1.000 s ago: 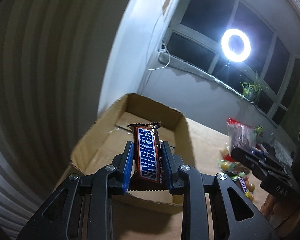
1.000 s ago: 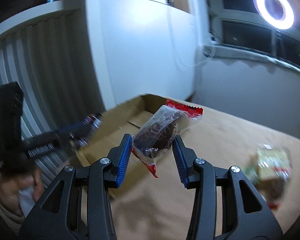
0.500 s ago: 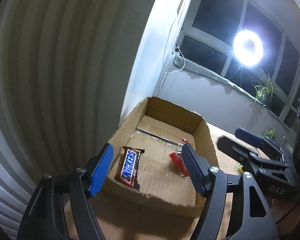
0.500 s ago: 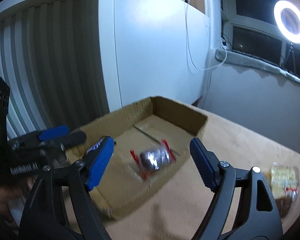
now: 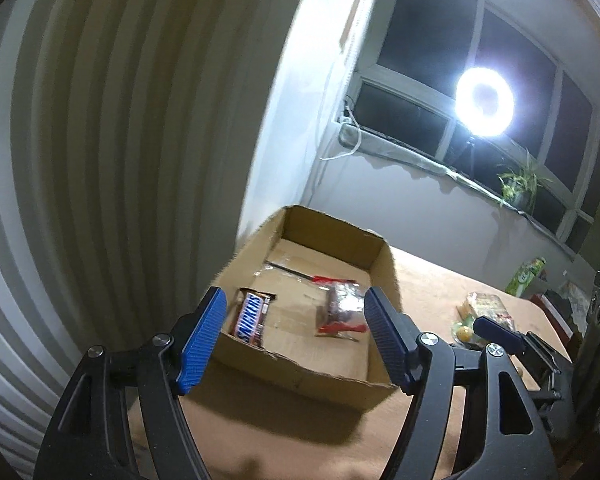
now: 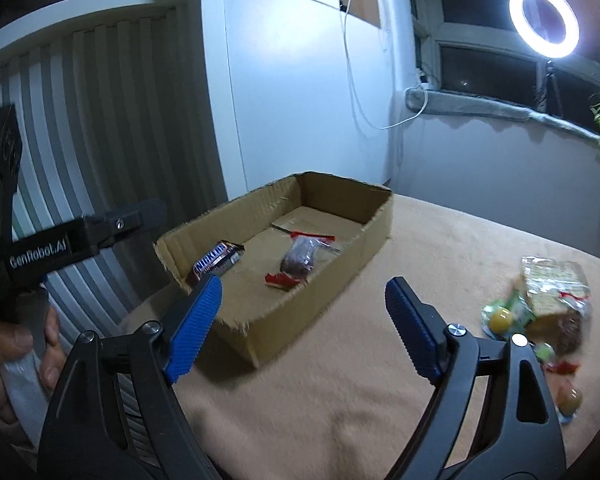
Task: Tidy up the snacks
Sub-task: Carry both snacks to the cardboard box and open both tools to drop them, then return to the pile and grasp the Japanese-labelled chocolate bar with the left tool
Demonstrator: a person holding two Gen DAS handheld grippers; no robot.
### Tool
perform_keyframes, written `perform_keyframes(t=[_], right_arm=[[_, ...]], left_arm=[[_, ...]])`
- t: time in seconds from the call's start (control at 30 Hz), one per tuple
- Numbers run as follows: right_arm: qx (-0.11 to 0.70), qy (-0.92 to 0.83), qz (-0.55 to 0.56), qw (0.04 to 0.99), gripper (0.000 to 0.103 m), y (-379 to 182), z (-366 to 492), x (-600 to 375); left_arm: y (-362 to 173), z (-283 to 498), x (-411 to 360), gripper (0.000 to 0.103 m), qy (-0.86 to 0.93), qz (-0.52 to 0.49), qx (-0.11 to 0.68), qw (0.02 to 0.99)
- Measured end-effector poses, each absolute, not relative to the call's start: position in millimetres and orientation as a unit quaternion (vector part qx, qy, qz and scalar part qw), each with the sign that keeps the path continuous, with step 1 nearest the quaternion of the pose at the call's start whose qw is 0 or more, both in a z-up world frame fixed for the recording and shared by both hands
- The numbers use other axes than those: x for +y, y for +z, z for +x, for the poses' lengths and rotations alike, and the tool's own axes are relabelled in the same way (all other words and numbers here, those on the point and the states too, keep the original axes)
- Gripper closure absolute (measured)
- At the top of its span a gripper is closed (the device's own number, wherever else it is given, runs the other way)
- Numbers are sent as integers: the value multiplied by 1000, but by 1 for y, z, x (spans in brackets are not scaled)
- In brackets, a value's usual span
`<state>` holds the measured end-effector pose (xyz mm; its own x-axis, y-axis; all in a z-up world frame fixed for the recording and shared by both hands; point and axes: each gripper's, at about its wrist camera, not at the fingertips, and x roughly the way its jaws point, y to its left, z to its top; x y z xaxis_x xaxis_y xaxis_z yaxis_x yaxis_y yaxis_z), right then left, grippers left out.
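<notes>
An open cardboard box lies on the tan cloth. Inside it a Snickers bar rests near the left wall, and a clear packet with a dark cake and red ends lies beside it. My left gripper hangs open just short of the box's near wall, nothing between its blue pads. My right gripper is over the cloth in front of the box, its jaws still opening and empty. The left gripper's black body shows at the left of the right wrist view.
A pile of loose snacks lies on the cloth to the right of the box. A person's hand holds the left tool's handle. Striped wall panels and a white wall stand behind the box; a ring light glares by the window.
Both grippers let go: the Snickers bar and the cake packet dropped into the box. Both jaws spread wide, and both grippers drew back from the box, the right one sinking slightly.
</notes>
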<state>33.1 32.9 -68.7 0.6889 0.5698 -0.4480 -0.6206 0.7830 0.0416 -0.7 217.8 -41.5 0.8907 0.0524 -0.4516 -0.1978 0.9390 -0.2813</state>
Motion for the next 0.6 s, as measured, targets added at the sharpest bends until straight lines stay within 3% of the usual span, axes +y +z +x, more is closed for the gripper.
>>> perform_keyframes(t=[0.6], right_arm=[[239, 269, -51, 932, 17, -87, 11, -57]], left_arm=[[-30, 7, 135, 27, -1, -107, 240, 965]])
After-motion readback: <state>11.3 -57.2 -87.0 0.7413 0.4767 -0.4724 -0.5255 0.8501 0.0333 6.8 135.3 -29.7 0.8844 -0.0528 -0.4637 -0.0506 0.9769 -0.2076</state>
